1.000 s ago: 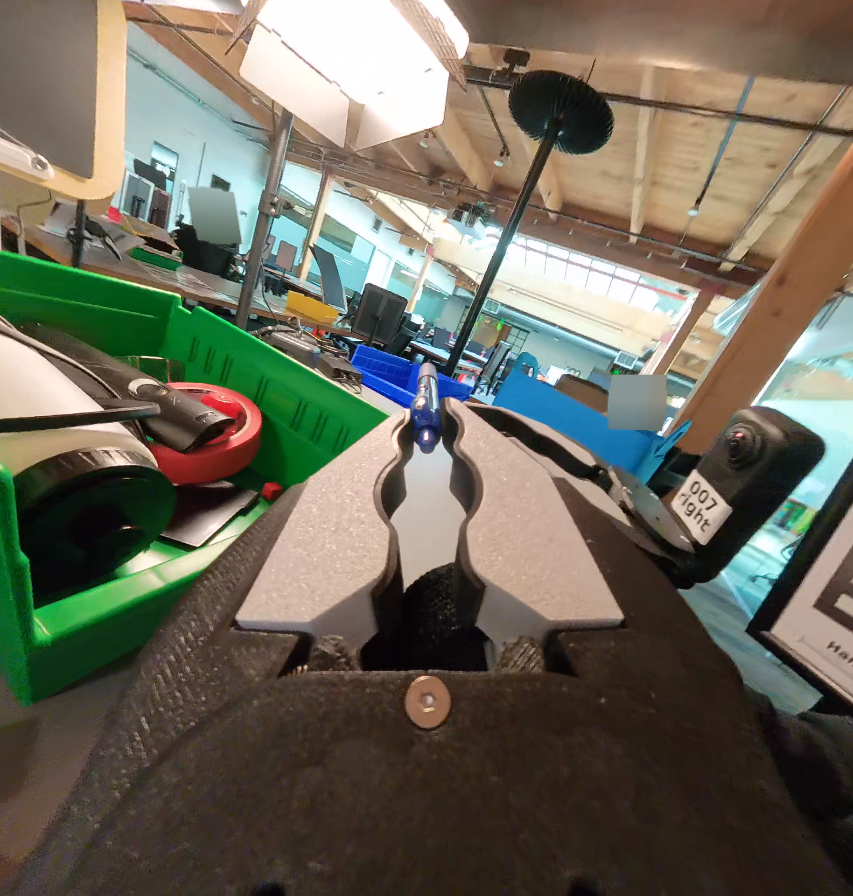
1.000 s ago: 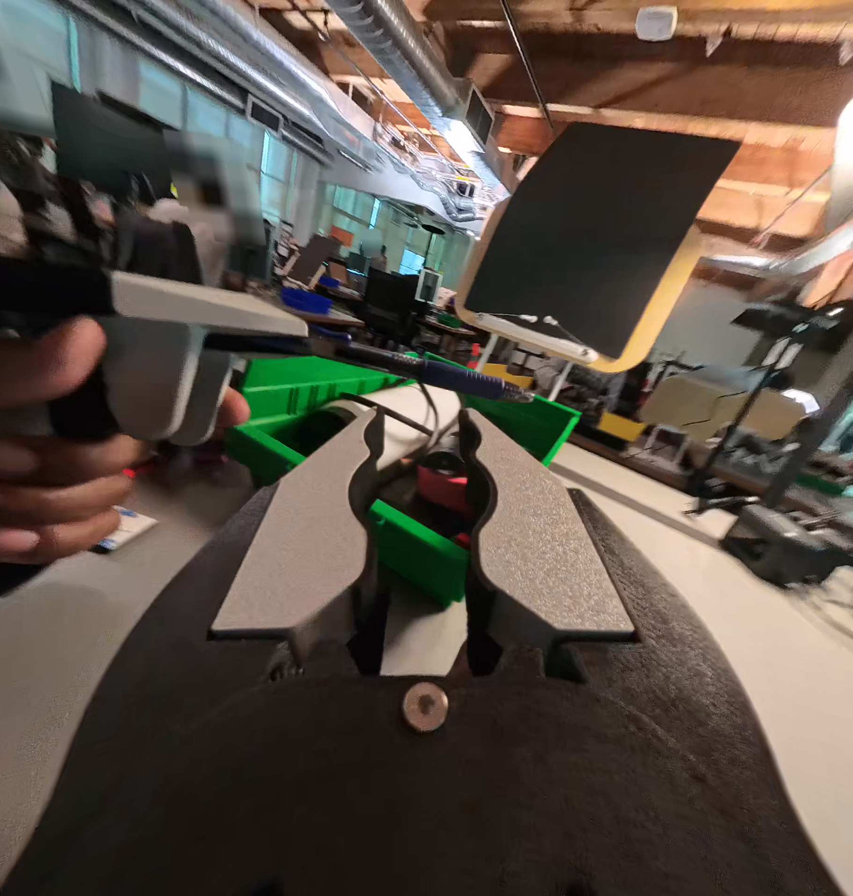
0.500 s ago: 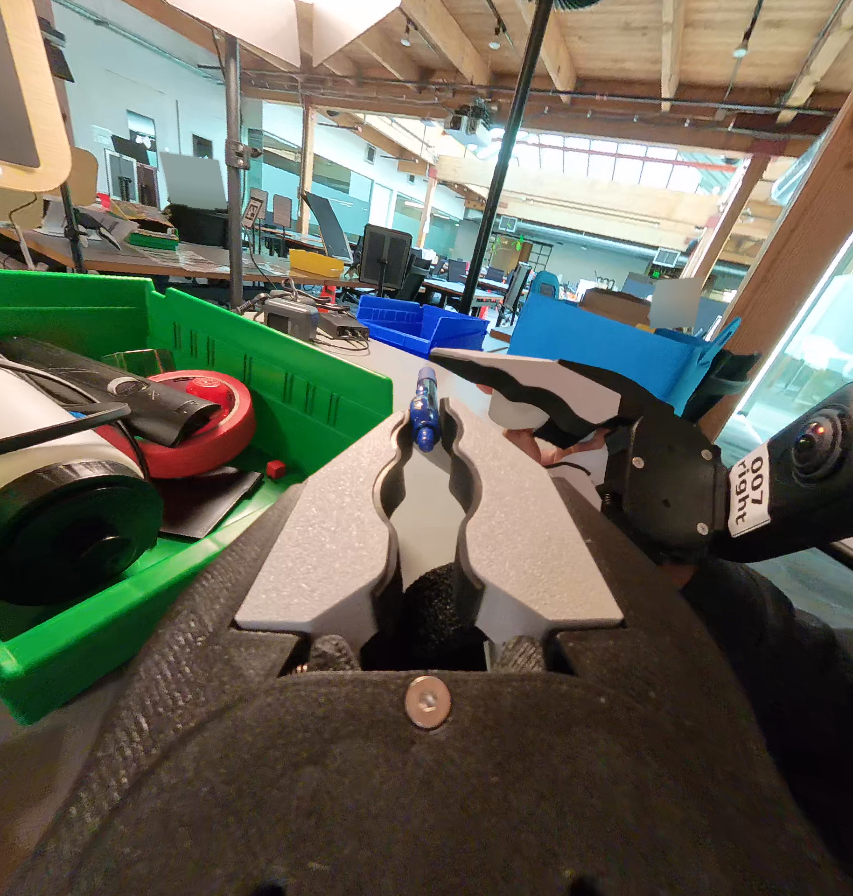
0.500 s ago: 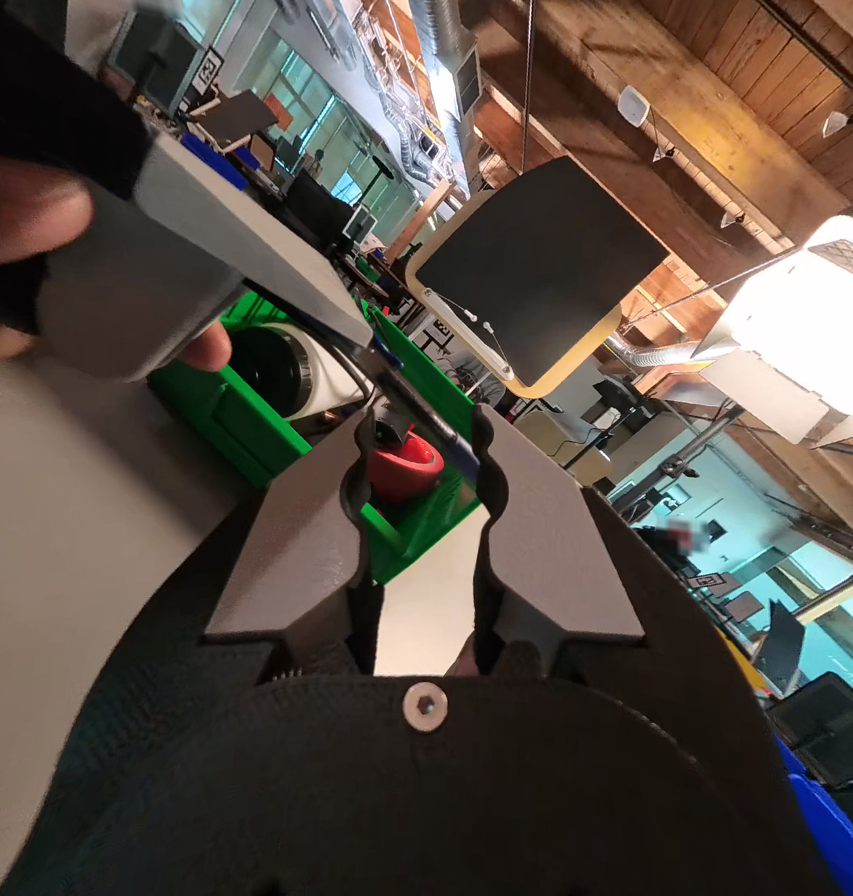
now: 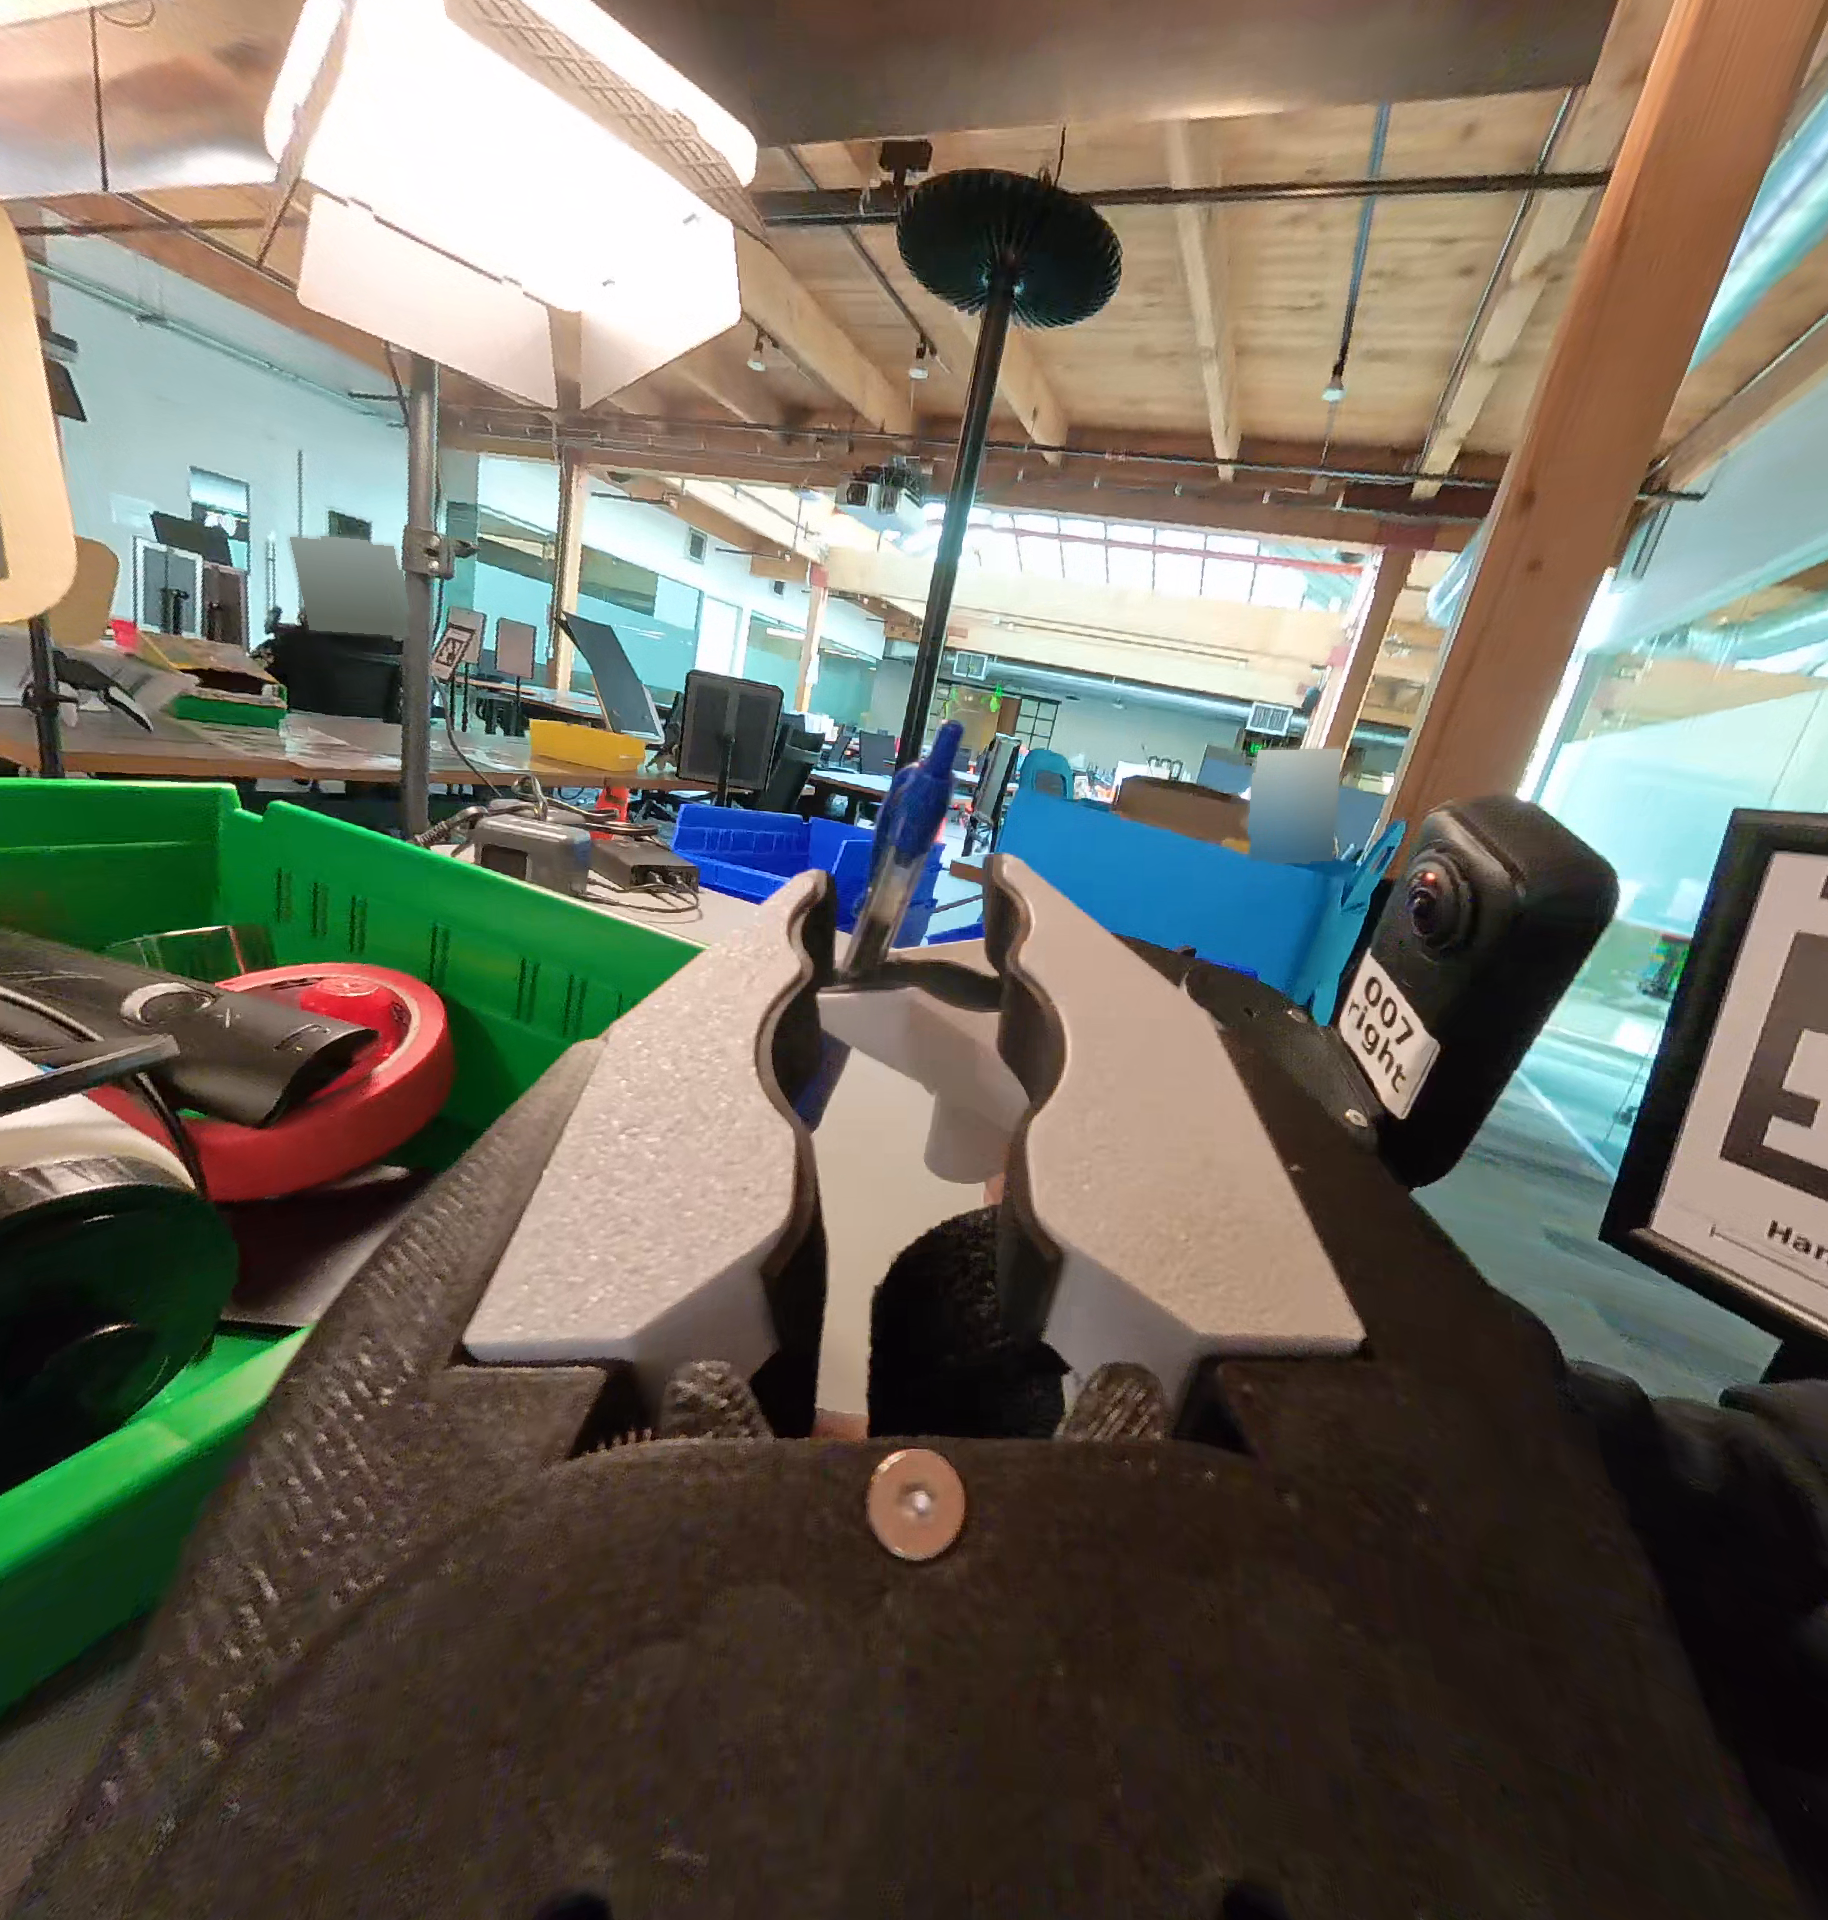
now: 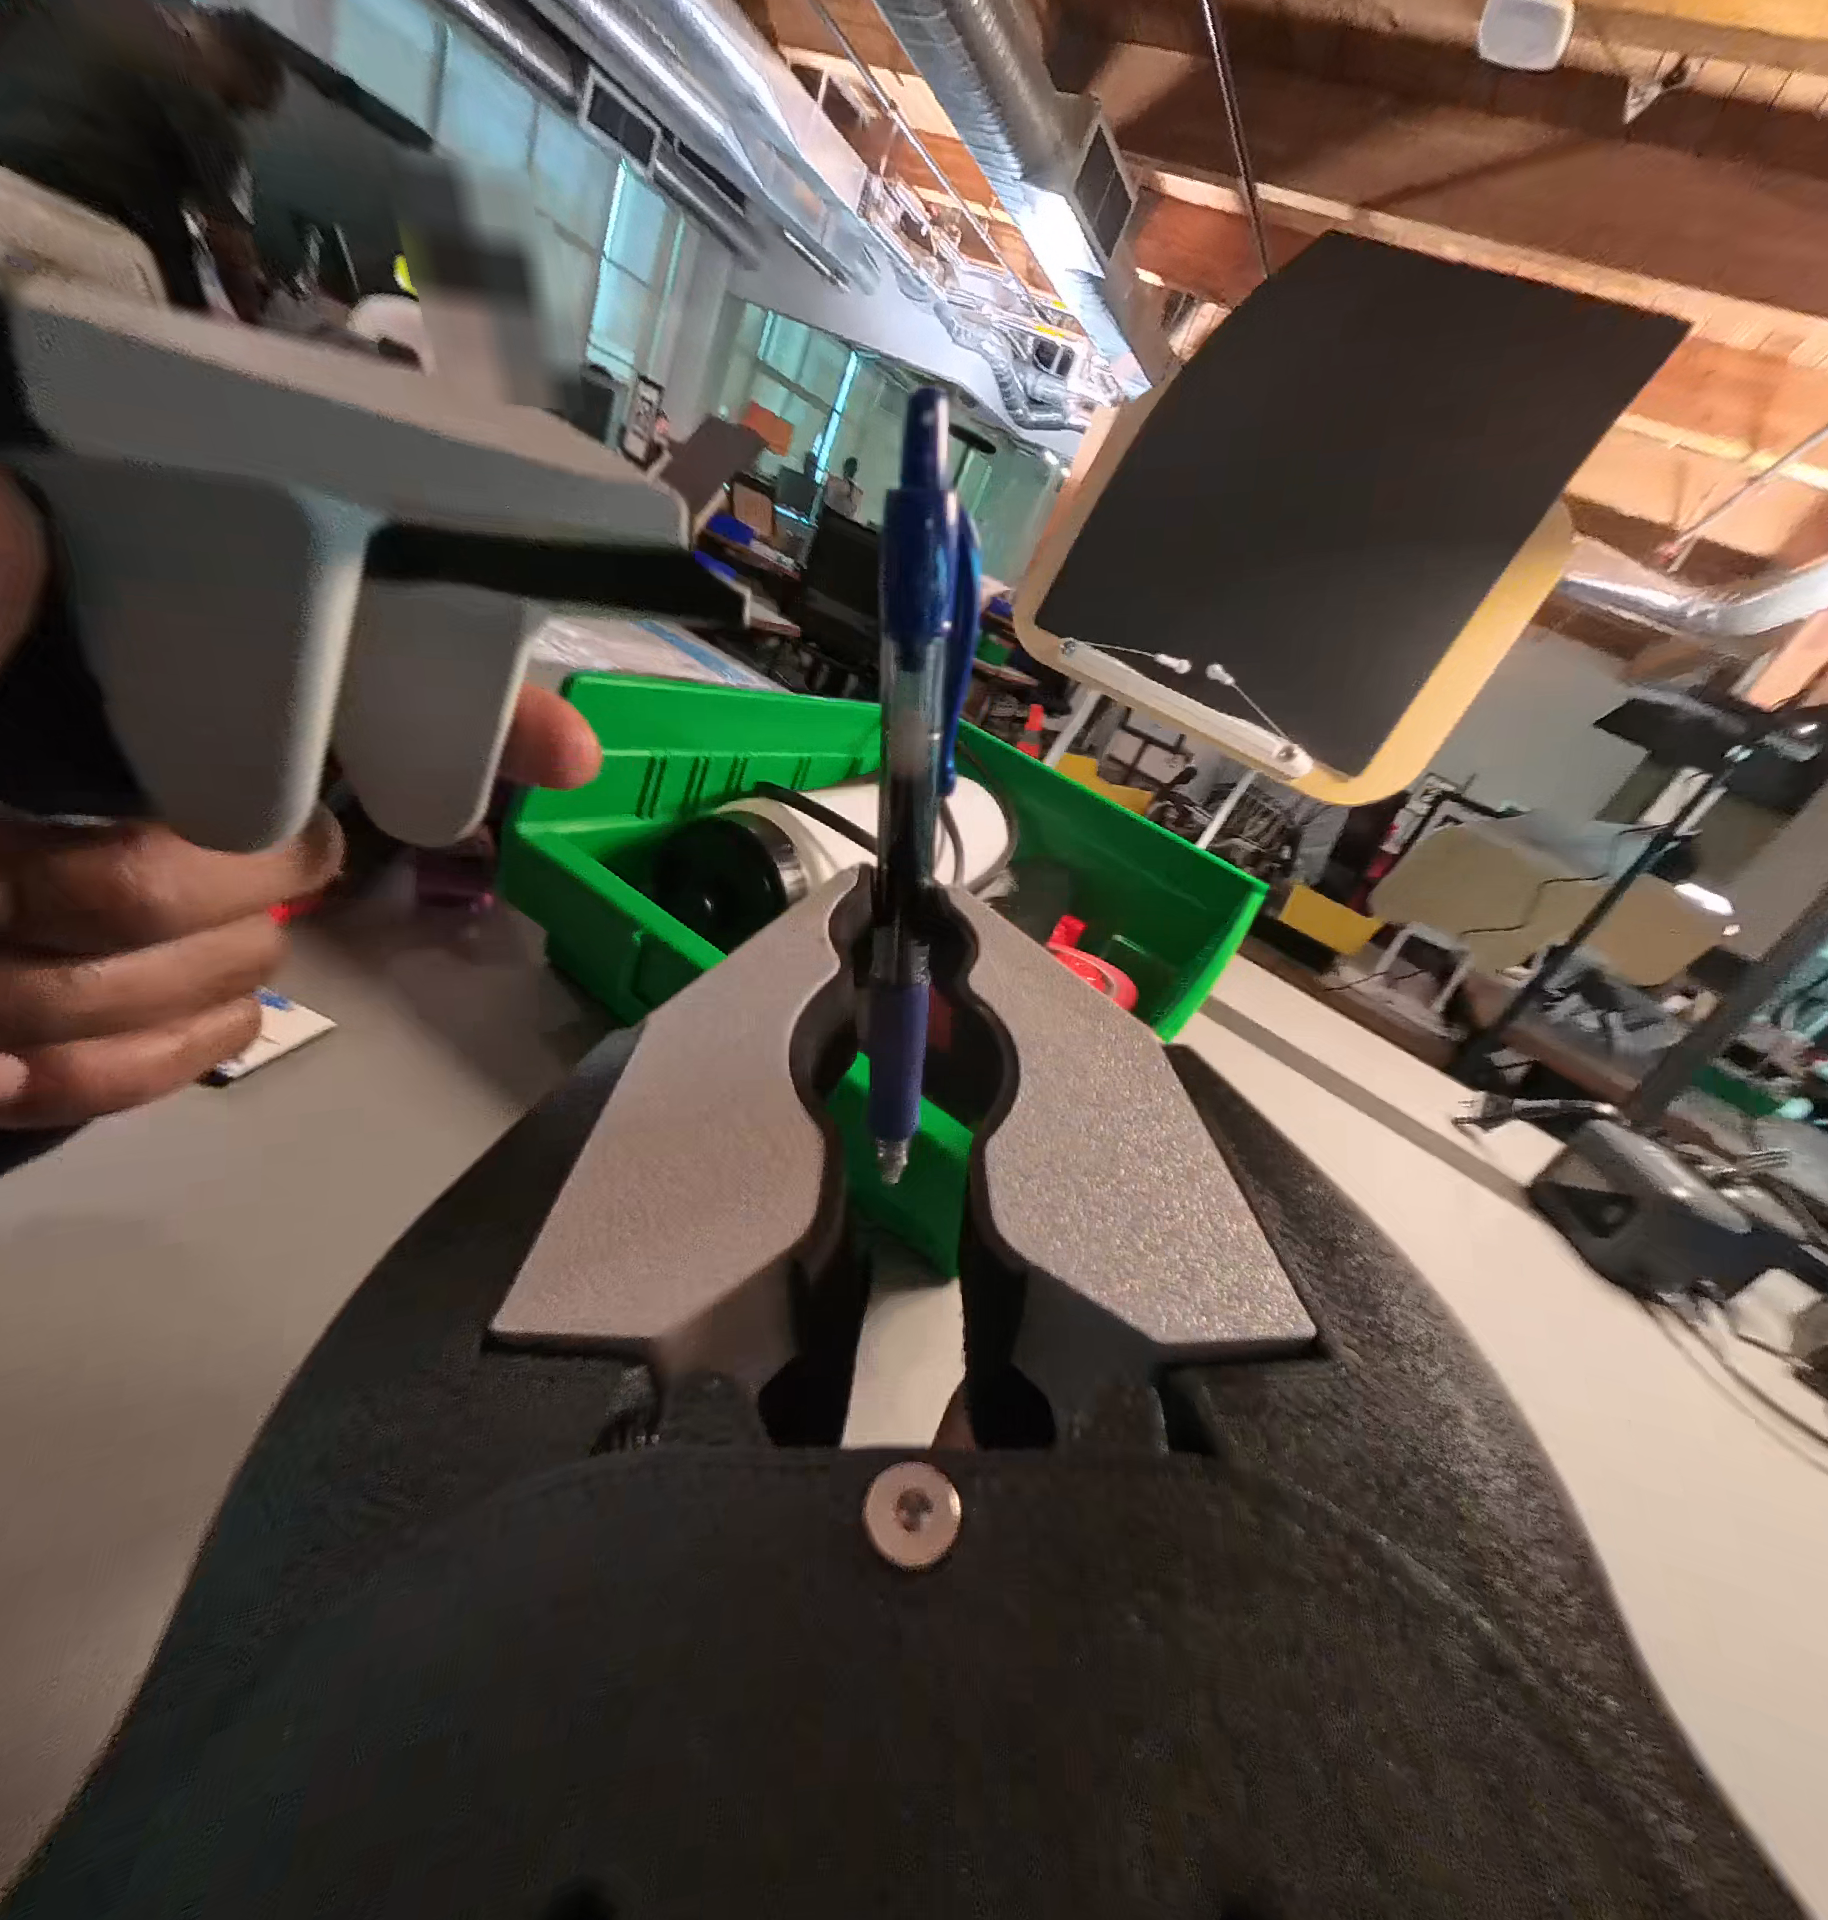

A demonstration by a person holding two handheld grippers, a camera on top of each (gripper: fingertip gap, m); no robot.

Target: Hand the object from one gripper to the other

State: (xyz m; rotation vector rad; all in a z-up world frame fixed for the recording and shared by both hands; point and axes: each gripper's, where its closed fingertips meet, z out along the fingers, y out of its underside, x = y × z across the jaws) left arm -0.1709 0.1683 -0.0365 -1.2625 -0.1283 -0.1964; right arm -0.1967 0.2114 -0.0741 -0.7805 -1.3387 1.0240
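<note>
A blue pen (image 6: 915, 623) stands upright, pinched at its lower barrel between the fingertips of my right gripper (image 6: 905, 920), which is shut on it. Its tip points down into the gap between the fingers. My left gripper (image 5: 905, 914) is open and empty. The pen (image 5: 905, 821) rises just beyond its fingertips, not touched by them. The right gripper's grey fingers (image 5: 889, 1049) show through that gap, and its black camera body (image 5: 1481, 987) is at the right. In the right wrist view a hand holds the left gripper (image 6: 681, 561) to the left of the pen, apart from it.
A green bin (image 5: 422, 935) sits at the left with a red wheel (image 5: 370, 1049) and a black-and-white roll (image 5: 58, 1247); the bin also shows in the right wrist view (image 6: 702, 727) on the grey table (image 6: 266, 1299). A framed marker sign (image 5: 1772, 1091) stands at the right. There is about 6 cm between the tips of the two grippers.
The pen has passed from my left gripper to my right. The left fingers opened and let go. The right fingers closed on the pen, which now stands upright.
</note>
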